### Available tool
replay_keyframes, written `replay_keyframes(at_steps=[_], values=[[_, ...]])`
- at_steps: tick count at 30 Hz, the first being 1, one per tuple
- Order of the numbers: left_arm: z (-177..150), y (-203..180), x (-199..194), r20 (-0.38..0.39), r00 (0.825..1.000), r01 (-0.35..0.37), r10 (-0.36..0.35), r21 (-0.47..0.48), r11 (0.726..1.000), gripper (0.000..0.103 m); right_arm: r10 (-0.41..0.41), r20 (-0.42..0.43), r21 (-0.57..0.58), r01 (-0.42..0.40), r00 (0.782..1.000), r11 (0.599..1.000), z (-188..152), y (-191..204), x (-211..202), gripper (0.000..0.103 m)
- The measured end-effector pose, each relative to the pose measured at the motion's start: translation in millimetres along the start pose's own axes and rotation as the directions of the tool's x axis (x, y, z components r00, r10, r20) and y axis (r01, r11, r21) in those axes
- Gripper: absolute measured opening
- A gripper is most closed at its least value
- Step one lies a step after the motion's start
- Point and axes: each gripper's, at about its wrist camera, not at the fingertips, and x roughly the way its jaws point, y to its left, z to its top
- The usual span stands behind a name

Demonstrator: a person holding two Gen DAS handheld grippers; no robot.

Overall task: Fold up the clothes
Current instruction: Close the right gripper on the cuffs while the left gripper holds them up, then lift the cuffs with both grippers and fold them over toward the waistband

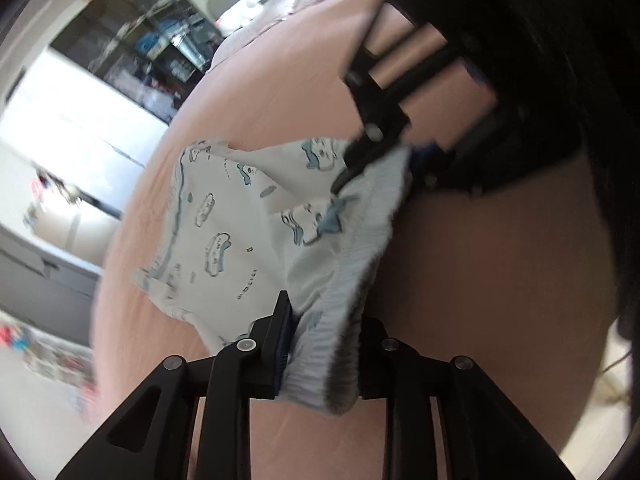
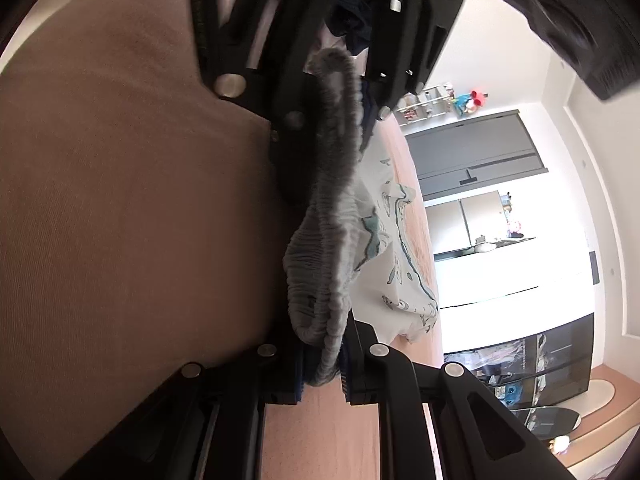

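Jaws: left gripper (image 1: pixel 320 356) and right gripper (image 2: pixel 322 364) each clench the shorts' (image 1: pixel 224 224) ribbed waistband, mid-frame above the pink bed (image 1: pixel 500 280); opposite ends held, likely to keep it spread for folding.

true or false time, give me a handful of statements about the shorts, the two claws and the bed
1. The left claw is clamped on the ribbed waistband of the shorts. True.
2. The right claw is open and holds nothing. False: it pinches the same waistband at its other end.
3. The shorts are plain black. False: they are white with a blue cartoon print.
4. The shorts hang over a pink bed sheet. True.
5. The waistband is stretched between the two claws. True.
6. The shorts are already folded into a neat square. False: they hang open and loose from the waistband.
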Motion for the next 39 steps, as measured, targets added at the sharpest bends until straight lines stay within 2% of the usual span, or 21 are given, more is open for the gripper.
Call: replay_keyframes(at_steps=[2,6,7,8,10,11,12,15,20,22,27,29,32,34,35,37,39], values=[[-3.4,-12.3,0.0,0.019,0.998,-0.062,0.061,0.084,0.995,0.024,0.004,0.003,0.009,-0.004,1.000,1.000,1.6,0.4,1.5,0.015],[-3.4,-13.0,0.4,0.021,0.996,-0.090,0.089,0.090,0.992,0.027,0.005,0.005,0.021,-0.005,1.000,1.000,3.0,3.3,6.7,0.015],[-3.1,-11.9,0.2,0.020,0.996,-0.093,0.092,0.083,0.992,0.035,0.004,0.004,0.023,-0.005,1.000,1.000,2.3,4.6,3.8,0.015],[-3.6,-11.7,-2.0,0.022,0.991,-0.134,0.133,0.081,0.988,0.041,0.003,0.002,0.024,-0.003,1.000,1.000,4.5,6.6,0.1,0.015],[-3.7,-8.2,-2.3,0.019,0.977,-0.211,0.210,0.069,0.975,0.074,0.000,-0.002,0.020,0.000,1.000,1.000,19.2,13.5,-9.9,0.015],[-3.2,-4.6,0.0,0.014,0.970,-0.245,0.244,0.059,0.968,0.079,-0.001,-0.004,0.017,0.001,1.000,1.000,26.5,16.9,-14.9,0.015],[-3.3,1.2,2.2,0.000,0.971,-0.240,0.240,0.036,0.970,0.082,-0.002,-0.006,0.017,0.003,1.000,1.000,30.8,20.3,-18.9,0.015],[-4.2,9.4,3.1,-0.022,0.983,-0.185,0.185,-0.018,0.983,0.082,-0.004,-0.005,0.024,0.004,1.000,1.000,32.7,24.7,-25.4,0.015],[-4.6,-10.6,-1.0,0.019,0.964,-0.267,0.267,0.104,0.958,0.082,-0.010,-0.015,0.023,0.011,1.000,1.000,52.3,27.7,-43.8,0.015],[-4.9,-9.1,5.6,0.031,0.960,-0.279,0.277,0.131,0.951,0.082,-0.008,-0.014,0.033,0.009,1.000,0.999,62.0,29.1,-58.7,0.015],[-9.4,-3.6,-1.6,0.023,0.973,-0.232,0.231,0.096,0.968,0.082,-0.005,-0.009,0.053,0.006,1.000,0.999,64.6,19.4,-62.5,0.015],[-10.2,-12.0,-9.3,0.021,0.973,-0.232,0.231,0.107,0.967,0.078,-0.003,-0.007,0.060,0.004,1.000,0.998,58.2,17.7,-52.1,0.015],[-16.4,-28.7,-21.2,0.026,0.978,-0.209,0.207,0.133,0.969,0.058,0.002,-0.001,0.082,-0.001,1.000,0.997,51.2,16.7,-42.4,0.015],[-19.7,-33.2,-23.5,0.023,0.984,-0.179,0.177,0.119,0.977,0.039,0.004,0.003,0.096,-0.004,1.000,0.995,47.7,16.6,-38.2,0.015],[-20.9,-35.4,-23.9,0.024,0.986,-0.168,0.166,0.111,0.980,0.036,0.004,0.004,0.101,-0.005,1.000,0.995,49.4,16.0,-40.4,0.015],[-23.2,-39.8,-24.6,0.026,0.989,-0.146,0.144,0.095,0.985,0.023,0.003,0.004,0.106,-0.004,1.000,0.994,52.2,15.1,-43.9,0.015],[-24.9,-41.9,-24.3,0.024,0.992,-0.128,0.126,0.063,0.990,0.019,0.003,0.000,0.105,-0.003,1.000,0.994,54.5,14.7,-45.1,0.015]])
